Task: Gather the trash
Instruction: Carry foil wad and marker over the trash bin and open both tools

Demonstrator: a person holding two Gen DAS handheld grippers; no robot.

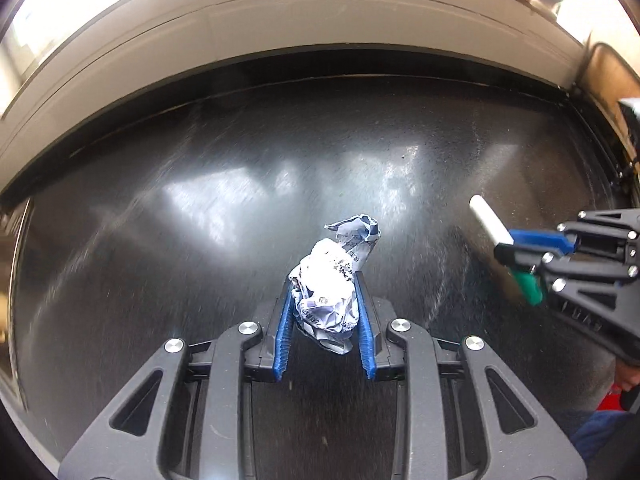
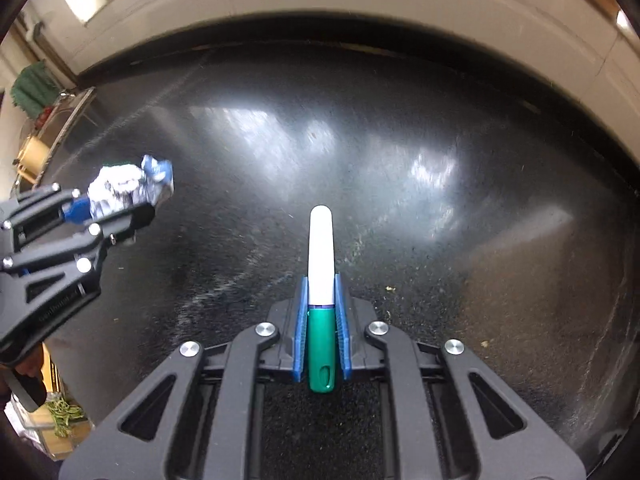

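My left gripper [image 1: 325, 300] is clamped on a crumpled paper wad [image 1: 334, 280], which sits squeezed between the two blue pads [image 1: 282, 336] and bulges forward past their tips, with a twisted printed end sticking out ahead. My right gripper [image 2: 321, 312] is clamped on a marker [image 2: 321, 280]: its green end lies back between the blue pads, and the white end points straight ahead beyond the tips. From my left gripper, the right one [image 1: 516, 256] shows off to the right, the marker's white end [image 1: 488, 220] angled up and left. From my right gripper, the left one [image 2: 116, 212] shows to the left with the paper wad [image 2: 128, 190] at its tip. Beneath both lies the dark, glossy worktop [image 1: 200, 220], with a pale wall [image 1: 280, 20] beyond its far edge.
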